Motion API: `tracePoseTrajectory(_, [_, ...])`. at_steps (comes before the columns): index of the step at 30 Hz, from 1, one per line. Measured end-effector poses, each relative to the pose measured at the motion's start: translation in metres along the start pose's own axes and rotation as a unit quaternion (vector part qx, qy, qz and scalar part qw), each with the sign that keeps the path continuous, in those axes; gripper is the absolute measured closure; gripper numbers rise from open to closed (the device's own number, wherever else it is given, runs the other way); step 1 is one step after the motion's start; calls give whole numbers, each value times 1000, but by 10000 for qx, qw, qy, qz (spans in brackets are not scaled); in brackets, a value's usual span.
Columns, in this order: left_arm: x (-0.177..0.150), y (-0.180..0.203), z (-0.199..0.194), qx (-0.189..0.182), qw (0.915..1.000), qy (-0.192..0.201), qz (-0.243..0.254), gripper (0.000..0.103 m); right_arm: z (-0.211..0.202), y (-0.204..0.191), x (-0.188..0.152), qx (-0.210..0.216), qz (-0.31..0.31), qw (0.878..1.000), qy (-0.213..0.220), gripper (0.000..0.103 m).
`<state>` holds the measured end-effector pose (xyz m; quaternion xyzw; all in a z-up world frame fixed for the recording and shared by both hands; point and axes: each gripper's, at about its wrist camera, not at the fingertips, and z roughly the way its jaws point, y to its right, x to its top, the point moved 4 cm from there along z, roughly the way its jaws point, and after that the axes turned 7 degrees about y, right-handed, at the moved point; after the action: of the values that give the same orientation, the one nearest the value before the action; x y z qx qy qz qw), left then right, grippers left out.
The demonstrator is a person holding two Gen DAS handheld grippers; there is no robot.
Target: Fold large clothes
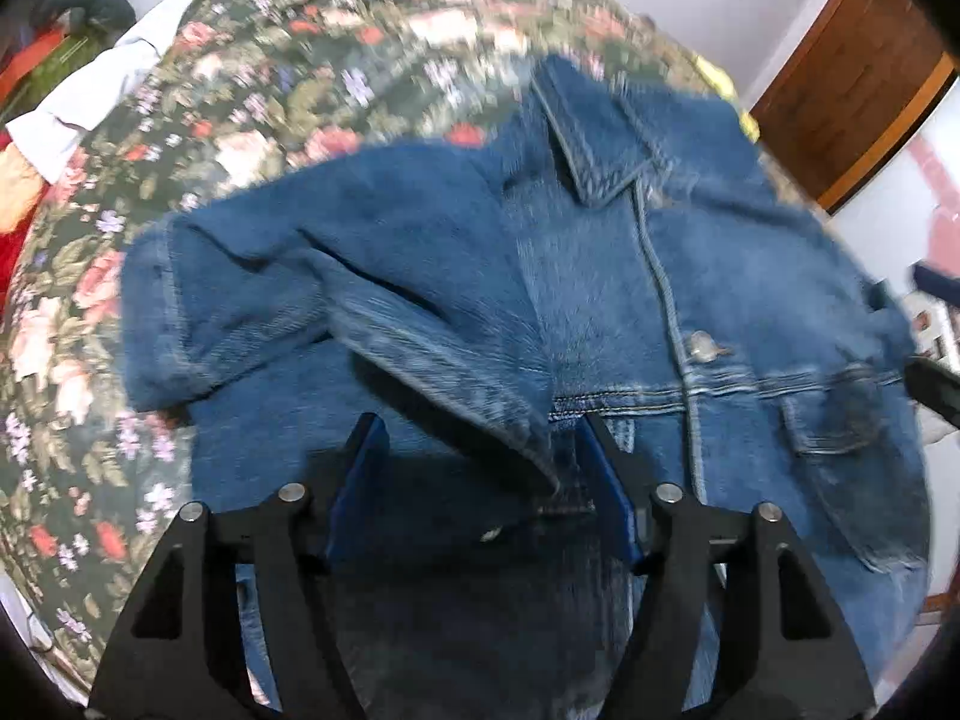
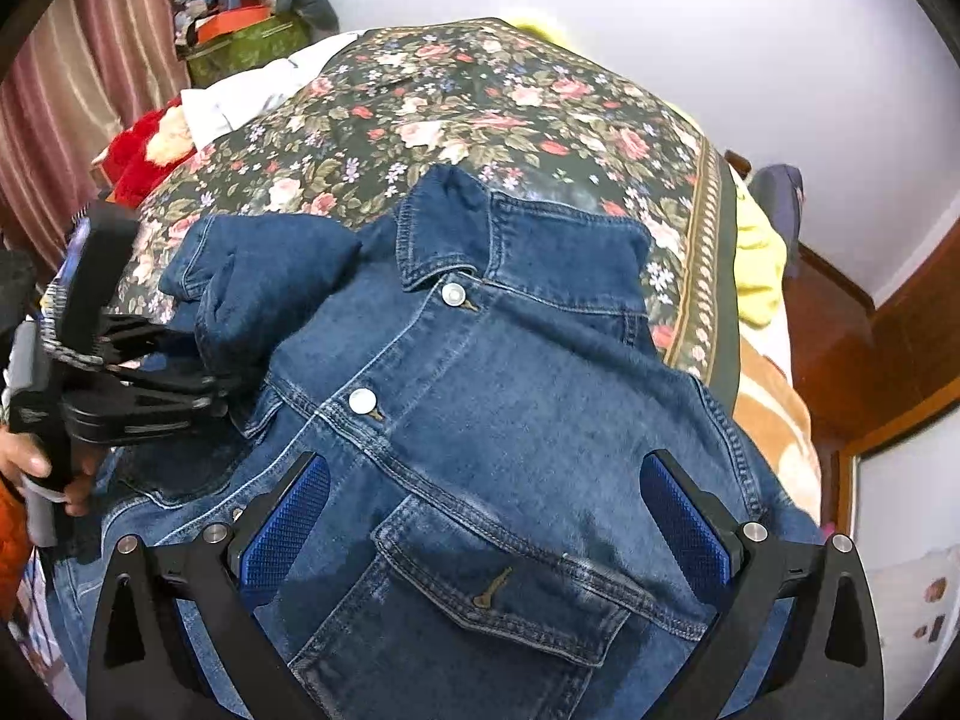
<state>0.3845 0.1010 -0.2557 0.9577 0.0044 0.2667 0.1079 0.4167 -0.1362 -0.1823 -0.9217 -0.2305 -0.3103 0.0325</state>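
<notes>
**Folding the denim jacket: sleeve laid in, both grippers free**

Lying front-up on the floral bedspread [image 2: 492, 96], the denim jacket [image 2: 480, 396] is buttoned, collar toward the far edge. One sleeve [image 1: 288, 288] is folded across the chest, probably to narrow the garment before it is folded lengthwise. The left gripper [image 1: 480, 462] hangs over that sleeve's cuff with its jaws parted; the cuff edge lies between them, but the pads do not appear to press on it. The right gripper [image 2: 486, 516] hovers above the chest pocket [image 2: 510, 594], fingers spread wide and holding nothing. The other side looks like the next part to bring in.
</notes>
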Motion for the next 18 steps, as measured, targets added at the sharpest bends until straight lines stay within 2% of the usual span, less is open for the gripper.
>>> tracePoseTrajectory(3, [7,-27,-30,-39,9983,408,-408,24,3,3,1,73,162,9998,12,0])
tracePoseTrajectory(6, [11,-64,-48,18,9923,753,-981,19,9,3,5,160,325,9993,20,0])
tracePoseTrajectory(9, [7,-107,-43,80,9825,769,-1696,19,18,1,9,243,437,9987,-37,0])
tracePoseTrajectory(12, [6,-142,-19,-98,9694,597,-2377,19,28,-4,12,335,488,9982,-130,0])
tracePoseTrajectory(15, [3,-162,8,-274,9562,416,-2884,22,40,-12,15,352,444,9982,-218,0])
tracePoseTrajectory(17, [2,-163,21,-326,9523,359,-3011,33,45,-15,16,374,430,9981,-250,0])
tracePoseTrajectory(18, [3,-164,29,-345,9508,308,-3063,43,48,-17,17,387,428,9980,-270,0])
